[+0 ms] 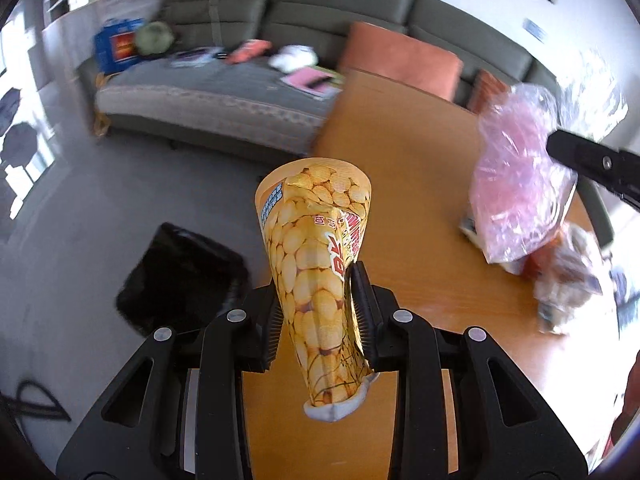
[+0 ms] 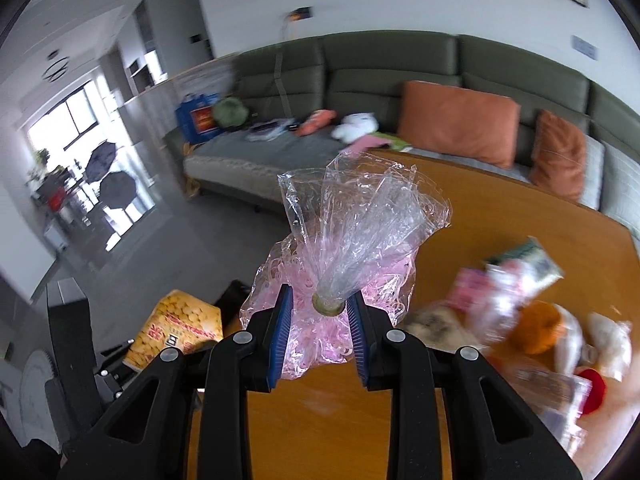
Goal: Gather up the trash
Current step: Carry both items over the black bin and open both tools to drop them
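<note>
My left gripper (image 1: 320, 316) is shut on a yellow snack bag (image 1: 320, 264) and holds it above the wooden table's (image 1: 420, 184) left edge. The bag also shows in the right wrist view (image 2: 176, 332) at lower left. My right gripper (image 2: 320, 320) is shut on a clear and pink plastic bag (image 2: 344, 248), held above the table (image 2: 500, 220). That bag (image 1: 516, 184) and one right finger (image 1: 588, 160) show at the right of the left wrist view. A black trash bin (image 1: 180, 272) stands on the floor left of the table.
A pile of mixed trash lies on the table's right side (image 2: 540, 320), also seen in the left wrist view (image 1: 568, 280). A grey-green sofa (image 1: 224, 92) with orange cushions (image 2: 460, 120) and loose items stands behind the table. A cable (image 1: 32, 400) lies on the floor.
</note>
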Motion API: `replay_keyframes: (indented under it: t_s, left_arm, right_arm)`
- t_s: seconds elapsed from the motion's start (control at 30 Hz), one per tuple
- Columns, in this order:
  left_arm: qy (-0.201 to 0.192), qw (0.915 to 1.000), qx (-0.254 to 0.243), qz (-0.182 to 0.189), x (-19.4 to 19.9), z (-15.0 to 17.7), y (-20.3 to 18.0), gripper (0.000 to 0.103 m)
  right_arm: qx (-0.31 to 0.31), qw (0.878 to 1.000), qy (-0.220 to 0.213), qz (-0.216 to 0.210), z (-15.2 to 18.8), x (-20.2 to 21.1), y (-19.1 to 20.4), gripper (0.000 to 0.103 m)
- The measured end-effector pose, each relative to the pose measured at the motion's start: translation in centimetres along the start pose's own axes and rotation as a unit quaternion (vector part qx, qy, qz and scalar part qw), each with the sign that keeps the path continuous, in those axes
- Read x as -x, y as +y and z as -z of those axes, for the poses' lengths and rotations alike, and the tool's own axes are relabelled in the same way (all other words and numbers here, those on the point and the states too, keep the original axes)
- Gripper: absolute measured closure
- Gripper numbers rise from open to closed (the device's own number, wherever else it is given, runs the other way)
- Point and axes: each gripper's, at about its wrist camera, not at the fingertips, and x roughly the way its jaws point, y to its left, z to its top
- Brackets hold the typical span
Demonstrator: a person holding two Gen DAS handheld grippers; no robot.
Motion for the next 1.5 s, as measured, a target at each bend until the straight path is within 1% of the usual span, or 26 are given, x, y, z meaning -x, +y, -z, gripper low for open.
replay_keyframes:
  t_s: [0.13, 0.3, 0.5, 0.6, 0.73, 0.77, 0.8, 0.83, 0.87, 0.97, 1.07, 1.23, 1.37, 1.5]
  left_arm:
    - [-0.005, 0.9986, 0.037, -0.037, 0.8, 0.1, 5.6, 0.071]
    - [0.001, 0.9946, 0.076, -0.070, 0.6, 0.1, 11.4, 0.071]
    - [0.016, 0.9901, 0.101, -0.095, -0.5, -0.2, 17.0, 0.071]
    - [0.031, 0.9876, 0.108, -0.109, -1.9, -0.5, 19.5, 0.071]
    - [0.043, 0.9850, 0.116, -0.120, -3.3, -0.9, 22.0, 0.069]
    - [0.043, 0.9850, 0.116, -0.121, -3.5, -1.1, 22.1, 0.069]
    - [0.045, 0.9841, 0.114, -0.128, -4.0, -1.5, 22.7, 0.053]
    - [0.048, 0.9831, 0.115, -0.134, -4.3, -1.6, 22.8, 0.012]
    - [0.050, 0.9819, 0.114, -0.142, -4.7, -1.8, 23.1, 0.007]
    - [0.048, 0.9793, 0.112, -0.162, -5.0, -2.2, 23.8, 0.006]
    - [0.042, 0.9769, 0.134, -0.161, -4.6, -2.0, 24.7, 0.006]
    - [0.041, 0.9752, 0.141, -0.166, -3.8, -1.6, 24.8, 0.006]
    - [0.039, 0.9752, 0.144, -0.163, -3.2, -1.2, 24.2, 0.006]
    - [0.034, 0.9775, 0.137, -0.157, -2.3, -1.0, 22.8, 0.006]
  right_arm:
    - [0.025, 0.999, 0.012, -0.031, -0.8, -2.3, 4.7, 0.074]
    - [0.051, 0.996, 0.033, -0.064, -1.9, -5.6, 10.3, 0.074]
    - [0.079, 0.990, 0.067, -0.091, -2.8, -10.1, 15.9, 0.073]
    - [0.084, 0.987, 0.087, -0.107, -3.4, -12.7, 18.2, 0.073]
    - [0.088, 0.982, 0.113, -0.127, -3.8, -16.0, 20.9, 0.073]
    - [0.089, 0.980, 0.118, -0.133, -4.1, -17.0, 21.8, 0.066]
    - [0.091, 0.979, 0.123, -0.136, -4.4, -17.7, 22.5, 0.053]
    - [0.093, 0.978, 0.127, -0.137, -4.7, -18.5, 23.0, 0.047]
    - [0.094, 0.978, 0.125, -0.136, -5.1, -19.1, 23.5, 0.044]
    - [0.111, 0.980, 0.117, -0.118, -5.9, -20.1, 24.8, 0.044]
    - [0.120, 0.981, 0.108, -0.112, -6.3, -19.9, 24.7, 0.044]
    - [0.121, 0.981, 0.103, -0.107, -6.6, -20.3, 24.2, 0.044]
    - [0.118, 0.983, 0.098, -0.100, -6.6, -19.2, 23.3, 0.044]
    - [0.110, 0.985, 0.088, -0.096, -6.4, -17.2, 22.0, 0.044]
